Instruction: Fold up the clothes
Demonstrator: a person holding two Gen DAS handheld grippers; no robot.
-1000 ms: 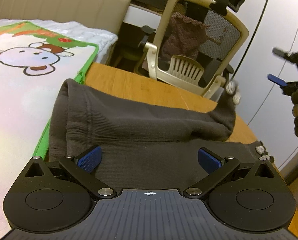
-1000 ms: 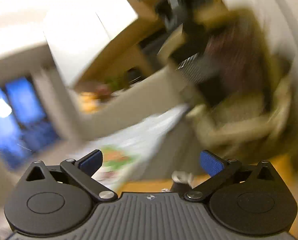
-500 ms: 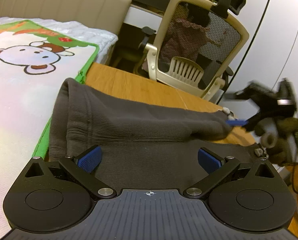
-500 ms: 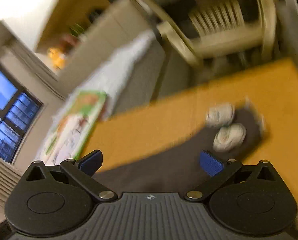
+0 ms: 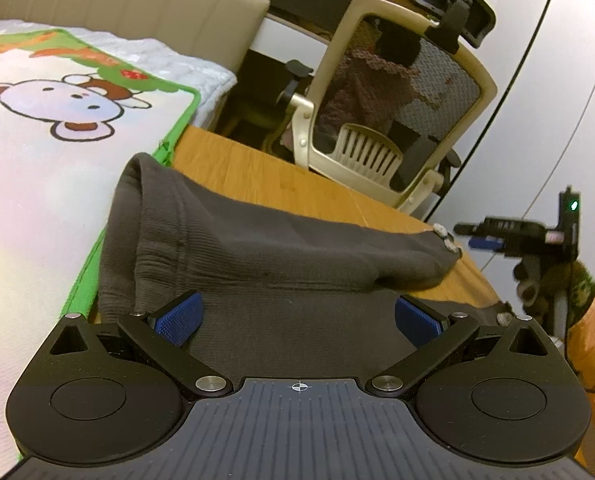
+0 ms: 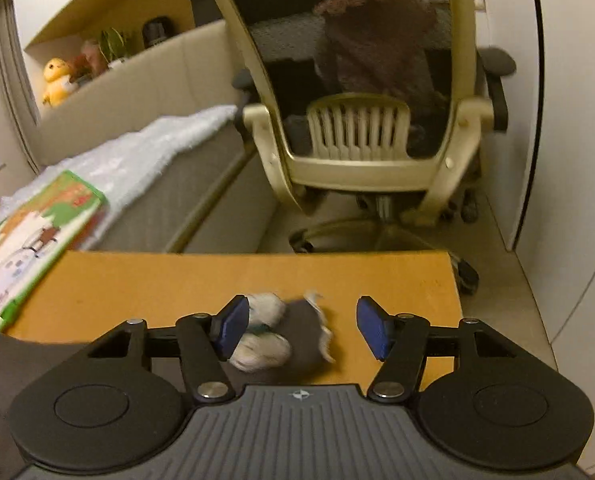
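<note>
A dark grey knit garment (image 5: 257,256) lies across the wooden table (image 5: 257,176), one sleeve stretched to the right. The sleeve's end (image 6: 301,332) carries white fluffy balls (image 6: 263,350). My left gripper (image 5: 299,316) hovers open over the garment's near part, with its pads clear of the cloth. My right gripper (image 6: 301,330) is closing around the sleeve's end. The left pad is beside the white balls and the right pad is still apart from the cloth. In the left wrist view the right gripper (image 5: 473,236) sits just right of the sleeve tip (image 5: 445,240).
A beige mesh office chair (image 6: 361,136) stands past the table's far edge. A bed with a cartoon bear mat (image 5: 37,128) borders the table on the left. White cupboard doors (image 5: 557,100) stand on the right. A gloved hand with an orange sleeve (image 5: 577,312) holds the right gripper.
My right gripper has come down to the sleeve's end and its jaws have narrowed. The raised sleeve tip has dropped flat onto the table. My left gripper has stayed put.
</note>
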